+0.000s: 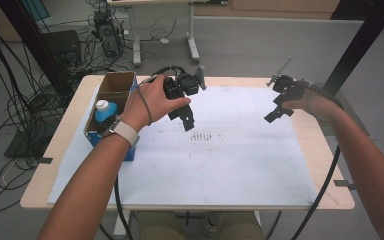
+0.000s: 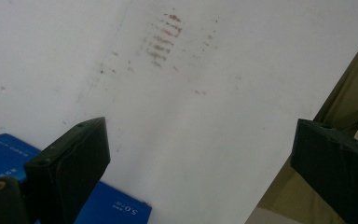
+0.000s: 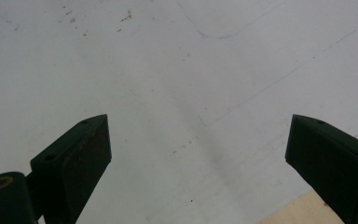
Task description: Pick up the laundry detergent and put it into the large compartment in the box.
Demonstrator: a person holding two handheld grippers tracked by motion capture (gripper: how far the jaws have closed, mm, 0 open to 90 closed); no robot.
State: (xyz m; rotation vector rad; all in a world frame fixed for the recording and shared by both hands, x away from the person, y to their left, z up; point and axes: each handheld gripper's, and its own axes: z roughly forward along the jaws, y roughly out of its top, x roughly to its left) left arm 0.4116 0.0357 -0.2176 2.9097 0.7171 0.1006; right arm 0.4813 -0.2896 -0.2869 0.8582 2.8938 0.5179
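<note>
**Both grippers empty over the sheet, bottle sits in box — pre-grasp**

High view: left gripper (image 1: 185,117) hovers left of centre of the frame, just right of the cardboard box (image 1: 114,95) at the table's left edge. Blue bottle w/ white cap (image 1: 105,111) stands inside the box, front compartment, upright as far as I can tell. Person's left wrist passes right in front of it. Right gripper (image 1: 276,112) hangs upper right, well apart from box and bottle, over the white sheet (image 1: 240,160).

Left gripper view: jaws wide, nothing btwn them, smudged sheet below; blue side of the box (image 2: 116,205) at lower left, beside the left jaw. Right gripper view: jaws wide too, empty, plain sheet underneath, wood table edge (image 3: 298,210) at lower right corner.

Step, my read: approach / setup, no grasp yet. Bottle is the nearest thing to the left gripper, so prob the target.

Next move calls for: left gripper swings back toward frame left, tips down into the box, jaws kept wide to straddle the bottle below the cap. Box walls are close, so tight clearance. Right gripper may need to steady the box.
</note>
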